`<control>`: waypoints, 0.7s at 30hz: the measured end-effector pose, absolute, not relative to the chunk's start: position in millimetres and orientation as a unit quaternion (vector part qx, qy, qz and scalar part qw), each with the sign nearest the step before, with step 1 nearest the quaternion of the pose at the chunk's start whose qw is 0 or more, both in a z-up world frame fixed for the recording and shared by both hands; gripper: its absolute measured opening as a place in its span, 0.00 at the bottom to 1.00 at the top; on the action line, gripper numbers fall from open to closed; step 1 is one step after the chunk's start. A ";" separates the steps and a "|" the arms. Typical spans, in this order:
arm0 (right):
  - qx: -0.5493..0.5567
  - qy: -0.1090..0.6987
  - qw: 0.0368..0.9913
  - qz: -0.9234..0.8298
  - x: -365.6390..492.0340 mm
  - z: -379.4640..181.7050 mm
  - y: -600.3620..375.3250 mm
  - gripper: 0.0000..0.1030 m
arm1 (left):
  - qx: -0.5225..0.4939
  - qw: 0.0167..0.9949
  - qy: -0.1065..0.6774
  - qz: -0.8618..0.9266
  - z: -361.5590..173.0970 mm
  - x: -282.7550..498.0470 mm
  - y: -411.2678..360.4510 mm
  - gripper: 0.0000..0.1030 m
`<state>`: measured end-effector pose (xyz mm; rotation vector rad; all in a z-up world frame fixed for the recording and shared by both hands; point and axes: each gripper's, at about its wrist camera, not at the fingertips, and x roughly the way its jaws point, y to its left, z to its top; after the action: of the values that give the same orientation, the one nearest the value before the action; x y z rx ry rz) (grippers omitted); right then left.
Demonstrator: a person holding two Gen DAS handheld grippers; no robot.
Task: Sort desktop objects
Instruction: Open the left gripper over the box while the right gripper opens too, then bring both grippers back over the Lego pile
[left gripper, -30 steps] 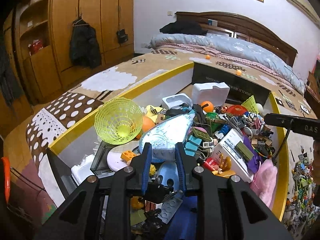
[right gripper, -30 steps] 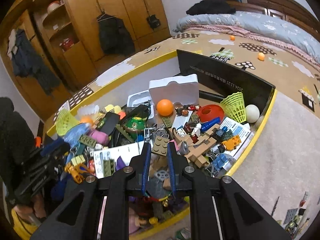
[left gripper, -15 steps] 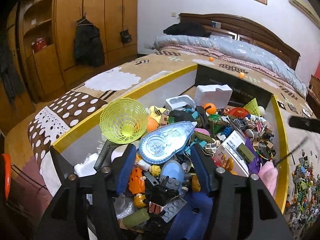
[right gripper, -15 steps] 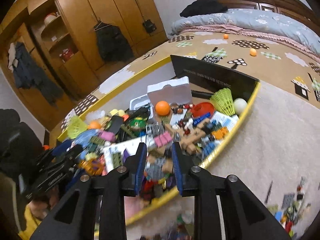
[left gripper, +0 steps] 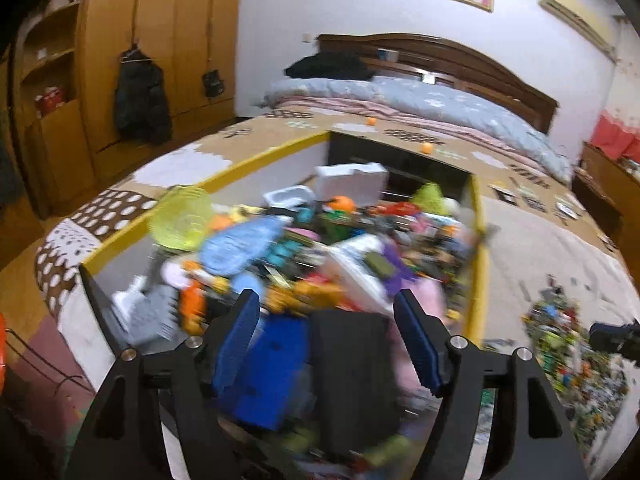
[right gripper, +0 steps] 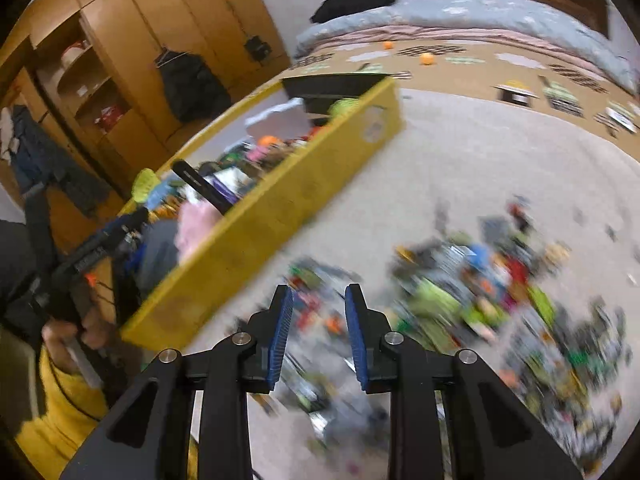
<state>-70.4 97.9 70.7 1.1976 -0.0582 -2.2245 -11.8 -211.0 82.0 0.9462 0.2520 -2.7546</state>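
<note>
**Both grippers free, one over the toy box and one over the sorted heap**

In the left wrist view, the left gripper (left gripper: pixel 326 340) fills the lower middle of the frame. Its jaws are wide apart and opening, and the blue pads (left gripper: pixel 236 344) press on nothing. Between and behind them lie a blue block (left gripper: pixel 272 376) and a flat black piece (left gripper: pixel 352 372), both blurred, so I cannot tell exactly what they are. The box (left gripper: pixel 478 264) with the yellow rim takes the centre of the frame and is full of mixed small toys. A yellow-green mesh basket (left gripper: pixel 182 218) sits at its left side, a light blue teardrop-shaped thing (left gripper: pixel 240 244) is just beside it, and a white foam block (left gripper: pixel 352 178) stands toward the far end. At the right edge of the frame a heap of small pieces (left gripper: pixel 568 344) lies on the grey mat (left gripper: pixel 532 248), outside the box.

In the right wrist view, the right gripper (right gripper: pixel 318 316) is in the lower middle. Its jaws stand a little apart, with no thing between them. Below and to the right, the same heap (right gripper: pixel 480 292) spreads over the mat, very blurred. The yellow box wall (right gripper: pixel 288 208) runs diagonally across the left half of the frame. At the lower left edge, a hand (right gripper: pixel 86 328) with a yellow sleeve (right gripper: pixel 60 412) holds the handle of the other tool.
</note>
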 end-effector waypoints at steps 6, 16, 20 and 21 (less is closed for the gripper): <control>0.431 -0.009 0.231 -0.872 -25.9 49.6 164.8 0.27 | 0.319 0.051 0.070 -0.944 84.6 -5.0 -157.4 0.68; 0.403 0.024 0.208 -0.891 28.7 15.3 199.4 0.27 | 0.329 -0.081 0.015 -0.941 58.6 -3.1 -45.1 0.68; 0.398 0.013 0.198 -0.896 26.6 4.9 208.9 0.27 | 0.346 -0.113 -0.012 -0.931 37.1 -21.4 -2.3 0.68; 0.397 0.008 0.196 -0.897 23.6 4.6 211.8 0.27 | 0.349 -0.118 -0.013 -0.929 32.1 -25.6 4.3 0.68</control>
<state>23.6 211.8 4.6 1.1135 0.0215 -2.5120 -25.6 4.3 32.1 1.1881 -0.0439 -3.1614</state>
